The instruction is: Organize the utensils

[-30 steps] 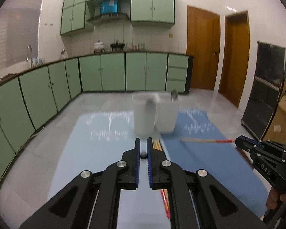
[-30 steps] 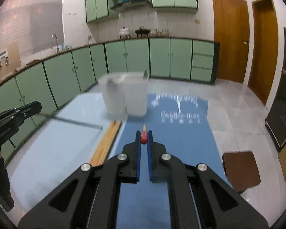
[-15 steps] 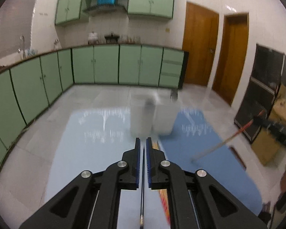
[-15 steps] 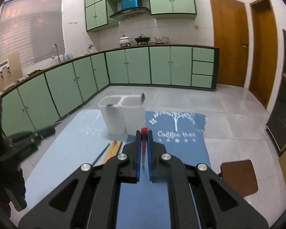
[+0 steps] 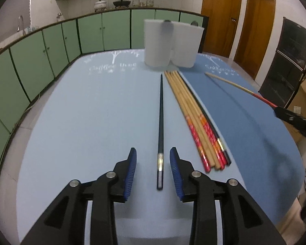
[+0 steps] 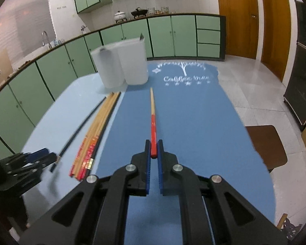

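While the left gripper [image 5: 153, 161] sits low at the bottom centre of the left wrist view with its blue-padded fingers [image 5: 132, 169] spread wide, a long thin black chopstick with a silver band near its end [image 5: 160, 126] lies flat on the pale blue mat on the desk [image 5: 81, 112], its near end in the gap between the two fingers and touching neither. It runs straight up the frame toward the two-compartment translucent white plastic utensil holder [image 5: 172, 45] standing at upper centre. Just right of the black chopstick, a bundle of wooden chopsticks with red and orange patterned ends [image 5: 193, 118] lies side by side on the mat, with one more dark chopstick along its right edge.

At the bottom centre of the right wrist view, the right gripper [image 6: 153, 149] has its fingers [image 6: 147, 155] pressed in on the red end of a single wooden chopstick with a red handle [image 6: 153, 118]. This chopstick points up the frame over the darker blue mat with white tree lettering [image 6: 193, 122], toward the holder; whether its tip touches the mat I cannot tell. In the left wrist view the same chopstick crosses the right side of the frame, its shadow cast on the mat beneath. A brown chair seat [image 6: 265, 145] shows at the right edge.
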The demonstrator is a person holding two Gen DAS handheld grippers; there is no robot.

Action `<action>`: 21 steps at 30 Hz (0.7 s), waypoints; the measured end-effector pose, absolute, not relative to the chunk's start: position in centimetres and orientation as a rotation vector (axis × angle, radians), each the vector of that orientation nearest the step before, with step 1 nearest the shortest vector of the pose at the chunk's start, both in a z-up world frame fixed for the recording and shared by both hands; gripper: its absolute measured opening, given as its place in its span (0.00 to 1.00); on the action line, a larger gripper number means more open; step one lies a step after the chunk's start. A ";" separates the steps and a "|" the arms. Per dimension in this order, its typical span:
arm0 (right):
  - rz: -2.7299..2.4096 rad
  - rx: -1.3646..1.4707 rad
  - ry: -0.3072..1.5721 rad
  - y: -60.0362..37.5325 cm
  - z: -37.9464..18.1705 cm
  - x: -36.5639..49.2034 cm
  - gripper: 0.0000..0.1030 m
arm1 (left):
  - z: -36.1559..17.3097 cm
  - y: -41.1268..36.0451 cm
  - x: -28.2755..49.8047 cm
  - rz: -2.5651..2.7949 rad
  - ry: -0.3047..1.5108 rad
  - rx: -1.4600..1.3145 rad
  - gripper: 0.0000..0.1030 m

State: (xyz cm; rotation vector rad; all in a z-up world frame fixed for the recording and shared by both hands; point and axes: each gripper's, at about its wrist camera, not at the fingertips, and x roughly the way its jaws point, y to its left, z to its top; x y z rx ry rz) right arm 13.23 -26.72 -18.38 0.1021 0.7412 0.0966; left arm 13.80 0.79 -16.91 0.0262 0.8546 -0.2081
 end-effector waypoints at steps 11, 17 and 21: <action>0.090 0.075 0.759 -25.3 -20.9 14.9 0.05 | -17.6 0.7 12.7 -0.215 0.863 0.020 0.31; 0.087 0.080 0.768 -25.5 -21.1 15.1 0.05 | -17.7 -0.2 12.6 -0.202 0.840 0.037 0.17; 0.086 0.083 0.768 -25.6 -21.1 15.2 0.05 | -17.7 -0.4 12.6 -0.191 0.836 0.047 0.17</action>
